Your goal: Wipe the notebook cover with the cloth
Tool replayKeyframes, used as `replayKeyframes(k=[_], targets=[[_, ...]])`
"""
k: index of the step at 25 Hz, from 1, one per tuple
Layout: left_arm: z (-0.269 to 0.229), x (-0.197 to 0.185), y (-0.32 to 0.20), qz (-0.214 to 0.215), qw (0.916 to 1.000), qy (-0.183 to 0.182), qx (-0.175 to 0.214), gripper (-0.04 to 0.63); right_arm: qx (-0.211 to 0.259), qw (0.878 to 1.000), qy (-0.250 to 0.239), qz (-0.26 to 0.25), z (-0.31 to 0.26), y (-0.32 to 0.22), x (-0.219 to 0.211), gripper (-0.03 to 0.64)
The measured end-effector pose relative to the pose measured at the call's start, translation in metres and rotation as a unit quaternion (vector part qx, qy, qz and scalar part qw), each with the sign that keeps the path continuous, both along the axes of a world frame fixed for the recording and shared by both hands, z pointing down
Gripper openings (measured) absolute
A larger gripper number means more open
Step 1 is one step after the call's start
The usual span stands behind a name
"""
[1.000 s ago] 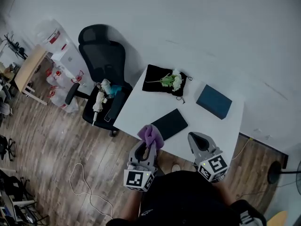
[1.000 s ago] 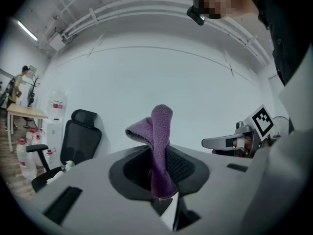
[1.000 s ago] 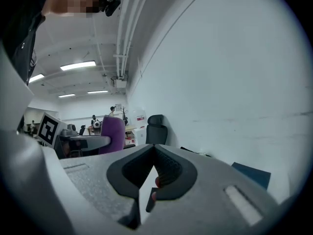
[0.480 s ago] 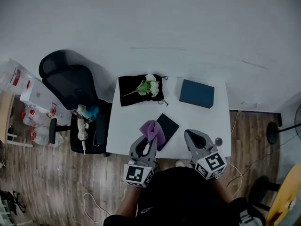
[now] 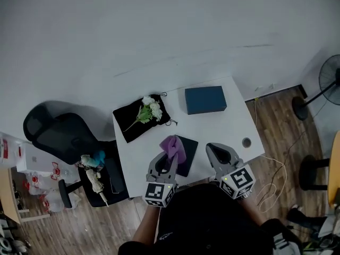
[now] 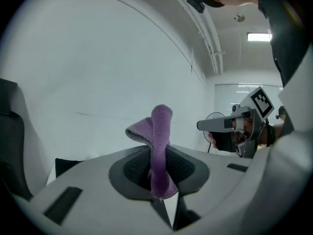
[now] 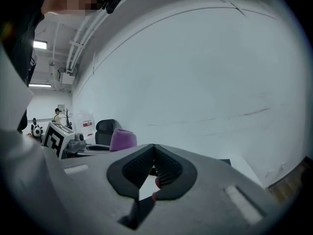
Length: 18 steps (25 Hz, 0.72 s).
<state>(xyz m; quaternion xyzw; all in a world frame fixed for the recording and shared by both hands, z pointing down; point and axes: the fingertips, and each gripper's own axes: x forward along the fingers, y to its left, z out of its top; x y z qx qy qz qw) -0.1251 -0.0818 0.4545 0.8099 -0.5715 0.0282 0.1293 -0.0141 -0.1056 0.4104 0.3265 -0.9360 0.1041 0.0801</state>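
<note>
Purple cloth [image 5: 173, 147] is clamped in my left gripper [image 5: 169, 163] over the notebook [image 5: 188, 154]. I'd press it flat and sweep evenly. My right gripper [image 5: 214, 152], beside the notebook, is closed and empty.

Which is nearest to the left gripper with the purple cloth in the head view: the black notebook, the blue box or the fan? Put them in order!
1. black notebook: on the table just ahead of the left gripper, beside the purple cloth in its jaws.
2. blue box: at the table's far edge, to the right.
3. fan: off the table, far right.
</note>
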Motion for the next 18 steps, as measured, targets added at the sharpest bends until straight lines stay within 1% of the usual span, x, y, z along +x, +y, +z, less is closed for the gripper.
replayKeyframes(k=[5, 10, 14, 18], targets=[[0.030, 0.003, -0.022, 0.056, 0.9979, -0.004, -0.032, 0.075, -0.012, 0.999, 0.014, 0.034, 0.011, -0.004, -0.007, 0.002], [0.063, 0.015, -0.041, 0.104, 0.9926, -0.008, -0.063, 0.075, -0.021, 0.998, 0.028, 0.059, 0.020, -0.009, -0.009, 0.002], [0.089, 0.025, -0.051, 0.131, 0.9875, -0.010, -0.088, 0.075, -0.029, 0.996, 0.037, 0.071, 0.028, -0.012, -0.010, 0.002], [0.122, 0.032, -0.058, 0.143, 0.9823, -0.009, -0.121, 0.075, -0.037, 0.995, 0.043, 0.077, 0.036, -0.014, -0.011, 0.002]])
